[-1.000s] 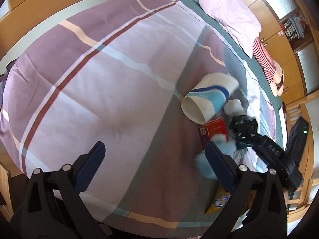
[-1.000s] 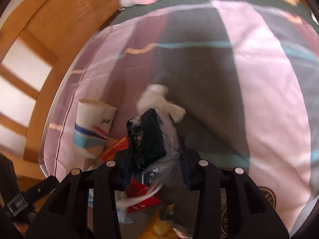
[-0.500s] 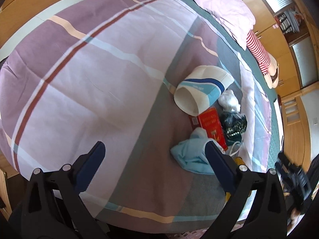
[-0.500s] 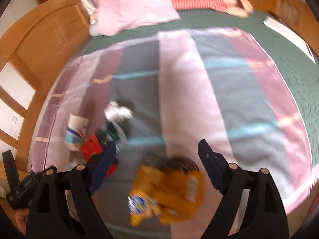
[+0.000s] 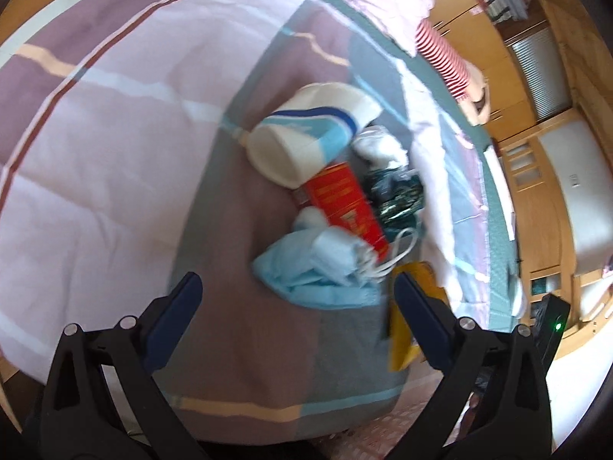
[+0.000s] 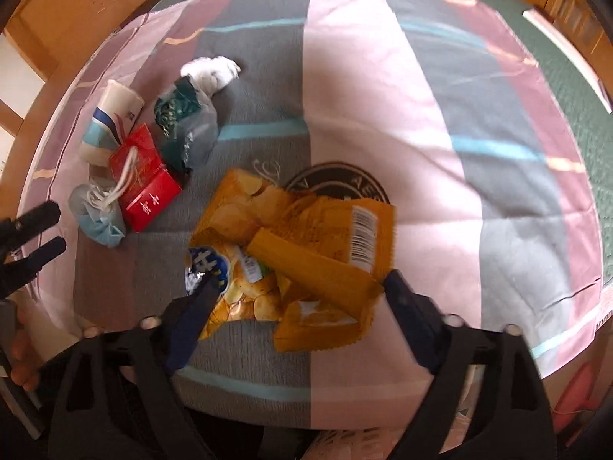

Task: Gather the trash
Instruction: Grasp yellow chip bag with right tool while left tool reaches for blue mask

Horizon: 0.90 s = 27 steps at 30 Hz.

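Now the left gripper (image 5: 293, 299) hangs spread and empty over the blue mask (image 5: 314, 268) in the heap by the paper cup (image 5: 306, 138) and red box (image 5: 345, 203), closer than a second ago. Further right, the right gripper (image 6: 299, 295), which a second ago pinched the dark wrapper (image 6: 184, 126), has dropped it there and shifted to the orange chip bag (image 6: 299, 237) on the bedspread (image 6: 383, 96). Its jaws are closing around that bag, not yet pressing, so another pickup seems underway.
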{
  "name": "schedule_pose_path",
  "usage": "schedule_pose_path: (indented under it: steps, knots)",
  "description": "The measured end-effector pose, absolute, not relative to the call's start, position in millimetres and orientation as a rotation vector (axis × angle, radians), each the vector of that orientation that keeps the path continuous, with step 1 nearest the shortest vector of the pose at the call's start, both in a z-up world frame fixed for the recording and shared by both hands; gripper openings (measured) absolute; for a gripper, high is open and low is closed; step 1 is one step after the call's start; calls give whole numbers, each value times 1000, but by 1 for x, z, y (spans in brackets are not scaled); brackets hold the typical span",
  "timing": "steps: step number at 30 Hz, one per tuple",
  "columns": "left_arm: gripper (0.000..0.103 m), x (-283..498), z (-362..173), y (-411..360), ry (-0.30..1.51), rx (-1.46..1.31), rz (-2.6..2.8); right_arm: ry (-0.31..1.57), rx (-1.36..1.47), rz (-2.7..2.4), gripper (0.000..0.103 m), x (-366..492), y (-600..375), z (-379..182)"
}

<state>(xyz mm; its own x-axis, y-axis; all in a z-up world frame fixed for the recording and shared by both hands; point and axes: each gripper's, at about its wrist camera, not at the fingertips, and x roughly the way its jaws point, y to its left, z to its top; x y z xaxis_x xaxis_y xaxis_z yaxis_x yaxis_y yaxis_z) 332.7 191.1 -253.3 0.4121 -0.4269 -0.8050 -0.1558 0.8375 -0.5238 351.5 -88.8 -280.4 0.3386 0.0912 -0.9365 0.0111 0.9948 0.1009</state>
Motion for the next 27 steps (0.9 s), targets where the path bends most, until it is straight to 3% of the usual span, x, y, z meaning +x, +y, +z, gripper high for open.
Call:
schedule_pose_path:
  steps: [1,2,3,8,15,19,27]
  knots:
    - [99,335,-255,189,1143,-593,-196,1224,99,56,65,350,-87,-280]
    - [99,337,-256,184,1142,-597,-207,1231,89,56,43,348,-85,-281]
    - [99,340,-258,181,1144,-598,-218,1253,101,75,41,346,-85,-285]
    - [98,348,-278,157,1170,-543,-267,1232,190,74,41,332,-95,-290]
    - [47,342,-275,164,1160,-513,-243,1090,402,21,41,308,-114,-265]
    - [39,333,-263,180,1140,-509,-190,993,477,-37,41,284,-105,-249]
    - [38,313,-213,222,1009,-354,-48,1068,540,-112,42,276,-90,-274]
